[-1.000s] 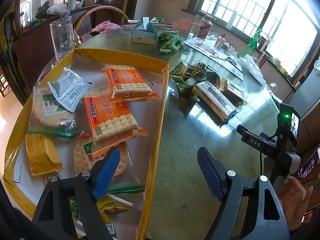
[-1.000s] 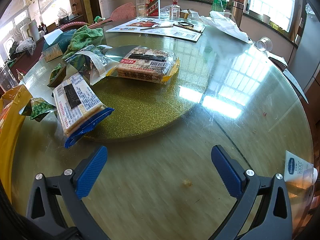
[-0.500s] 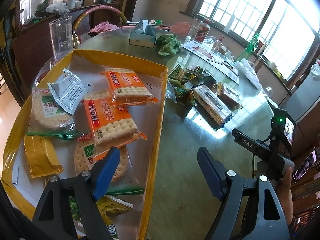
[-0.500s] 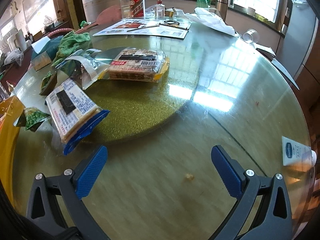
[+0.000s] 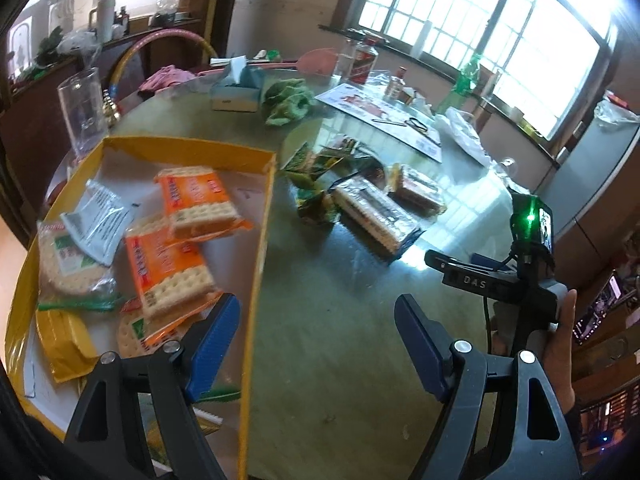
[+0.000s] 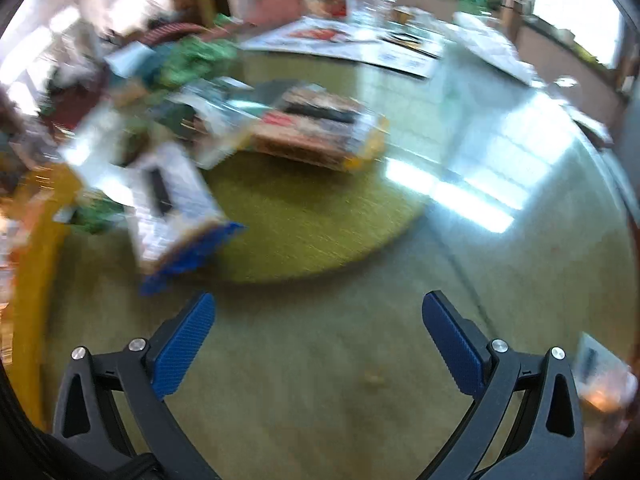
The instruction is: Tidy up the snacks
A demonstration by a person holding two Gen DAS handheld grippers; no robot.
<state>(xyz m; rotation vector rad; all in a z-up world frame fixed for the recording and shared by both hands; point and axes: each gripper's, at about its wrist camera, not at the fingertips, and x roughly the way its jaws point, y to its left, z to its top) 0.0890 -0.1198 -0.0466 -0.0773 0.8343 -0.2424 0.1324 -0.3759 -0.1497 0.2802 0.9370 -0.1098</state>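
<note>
A yellow-rimmed tray [image 5: 262, 216] on the left holds several snack packs: two orange cracker packs [image 5: 196, 202], round crackers [image 5: 66, 264], a silver sachet [image 5: 98, 222] and a yellow pack [image 5: 64, 336]. Loose on the glass table lie a long cracker pack with blue ends [image 5: 376, 214] [image 6: 172, 208], a yellow-edged pack [image 5: 418, 188] [image 6: 316, 128] and green pea packets [image 5: 316, 204]. My left gripper [image 5: 316, 332] is open and empty over the tray's right rim. My right gripper [image 6: 318, 336] is open and empty above bare table; its body shows in the left wrist view [image 5: 496, 280].
A round green-gold turntable [image 6: 320, 220] sits mid-table. Farther back are a green cloth [image 5: 290, 102], a tissue box [image 5: 236, 92], a tall glass [image 5: 82, 110], bottles [image 5: 362, 64] and papers [image 5: 380, 114]. A small carton [image 6: 596, 360] lies at the right edge.
The left view has pulled back and lifted slightly. The right gripper is swinging left toward the loose packs, blurring its view. Both grippers stay open and empty.
</note>
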